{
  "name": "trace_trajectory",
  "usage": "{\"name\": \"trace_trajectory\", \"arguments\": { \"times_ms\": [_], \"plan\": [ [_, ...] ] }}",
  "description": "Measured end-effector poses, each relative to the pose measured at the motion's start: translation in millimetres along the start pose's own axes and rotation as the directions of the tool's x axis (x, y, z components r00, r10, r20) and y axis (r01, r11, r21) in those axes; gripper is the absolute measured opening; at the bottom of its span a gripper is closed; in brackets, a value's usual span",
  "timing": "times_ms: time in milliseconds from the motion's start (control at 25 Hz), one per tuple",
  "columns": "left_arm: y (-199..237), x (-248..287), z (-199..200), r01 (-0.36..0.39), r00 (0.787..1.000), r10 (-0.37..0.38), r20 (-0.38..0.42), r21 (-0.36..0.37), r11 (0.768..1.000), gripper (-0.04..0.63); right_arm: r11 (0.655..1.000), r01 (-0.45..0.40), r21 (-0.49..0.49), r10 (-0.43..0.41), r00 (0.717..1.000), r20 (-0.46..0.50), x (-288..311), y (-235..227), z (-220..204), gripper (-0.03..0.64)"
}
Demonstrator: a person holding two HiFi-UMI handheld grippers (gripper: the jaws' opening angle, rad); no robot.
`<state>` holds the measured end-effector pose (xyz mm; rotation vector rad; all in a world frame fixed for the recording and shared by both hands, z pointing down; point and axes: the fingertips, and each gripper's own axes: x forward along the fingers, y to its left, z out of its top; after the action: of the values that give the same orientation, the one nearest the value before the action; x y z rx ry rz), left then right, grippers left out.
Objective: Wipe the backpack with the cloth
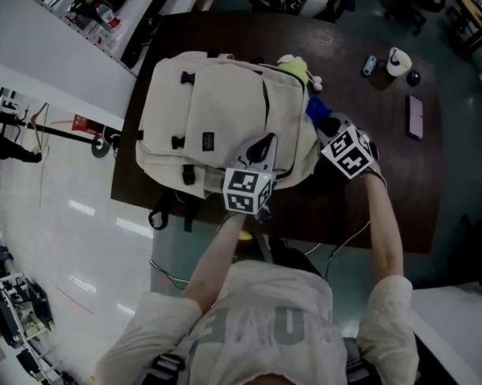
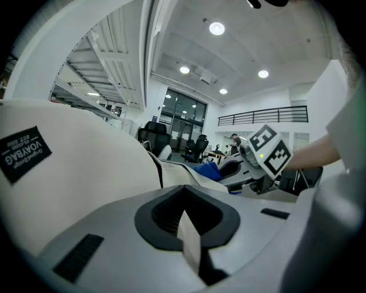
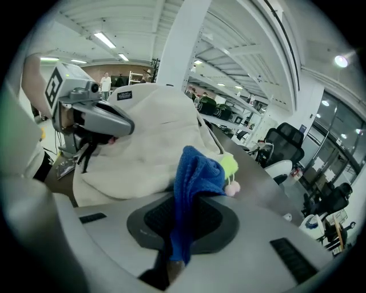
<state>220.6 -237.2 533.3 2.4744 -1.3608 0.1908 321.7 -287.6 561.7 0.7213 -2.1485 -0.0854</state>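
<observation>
A cream backpack lies flat on the dark brown table. My left gripper rests on its near right part, shut on a cream strip of the backpack; the bag's black label shows at the left of the left gripper view. My right gripper is at the bag's right edge, shut on a blue cloth that hangs bunched from its jaws. The cloth sits against the backpack's side. A yellow-green plush charm lies at the bag's far right corner.
At the table's far right are a dark phone, a white cup and two small dark items. The table's left edge drops to a shiny white floor. Office chairs stand beyond the far edge.
</observation>
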Motion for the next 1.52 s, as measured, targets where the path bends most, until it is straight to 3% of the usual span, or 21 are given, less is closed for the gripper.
{"name": "trace_trajectory", "arguments": {
  "times_ms": [400,840,1160,1280,1520],
  "plan": [
    [-1,-4,-3,0.01,1.0,-0.01,0.004,0.007,1.0,0.004,0.999,-0.042,-0.011,0.042,0.999,0.001,-35,56,-7,0.046],
    [1,-12,-1,-0.01,0.999,0.011,0.04,-0.017,1.0,0.005,0.994,-0.016,0.105,0.011,0.999,0.044,-54,116,-21,0.046],
    [1,-10,0,0.0,0.999,0.002,0.049,-0.028,1.0,0.005,0.988,-0.081,0.134,0.076,0.996,0.046,-42,182,-11,0.046],
    [1,-11,0,0.005,0.999,-0.003,0.053,-0.041,0.999,0.004,0.974,-0.106,0.199,0.092,0.993,0.079,-40,195,-1,0.046],
    [1,-11,-2,0.007,0.999,-0.005,0.046,-0.037,0.999,0.004,0.972,-0.135,0.192,0.117,0.988,0.104,-37,212,12,0.046]
  ]
}}
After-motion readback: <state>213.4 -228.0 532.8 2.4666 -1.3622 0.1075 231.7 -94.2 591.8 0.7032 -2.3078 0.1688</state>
